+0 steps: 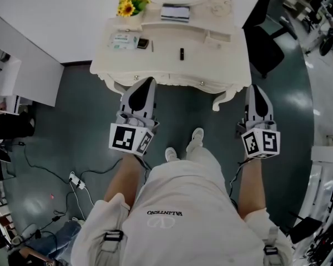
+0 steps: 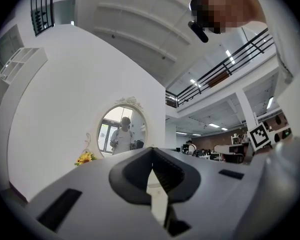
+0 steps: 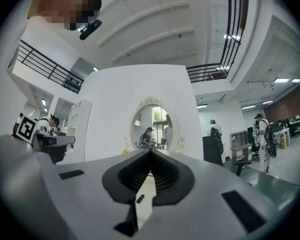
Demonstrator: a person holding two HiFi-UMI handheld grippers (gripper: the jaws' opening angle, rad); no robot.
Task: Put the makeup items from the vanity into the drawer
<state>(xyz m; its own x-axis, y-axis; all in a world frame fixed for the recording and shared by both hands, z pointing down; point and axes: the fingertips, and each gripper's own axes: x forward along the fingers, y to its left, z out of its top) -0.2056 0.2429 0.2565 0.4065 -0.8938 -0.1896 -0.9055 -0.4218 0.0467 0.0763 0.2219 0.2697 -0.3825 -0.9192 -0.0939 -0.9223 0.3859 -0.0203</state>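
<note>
The person stands facing the cream vanity (image 1: 222,65), a gripper in each hand, both held short of its front edge and touching nothing. The left gripper (image 1: 146,82) has its jaws pressed together with nothing between them, and the left gripper view confirms this. The right gripper (image 1: 256,88) is the same: tips meeting, empty. The makeup items all lie on the vanity top. A pale green pack (image 1: 124,40) is at the left with a small dark case (image 1: 142,43) just beside it. A slim dark tube (image 1: 181,53) lies alone near the middle. Sunflowers (image 1: 131,4) stand by the oval mirror (image 3: 152,124). 2 small knobs (image 1: 201,83) show on the vanity's front.
</note>
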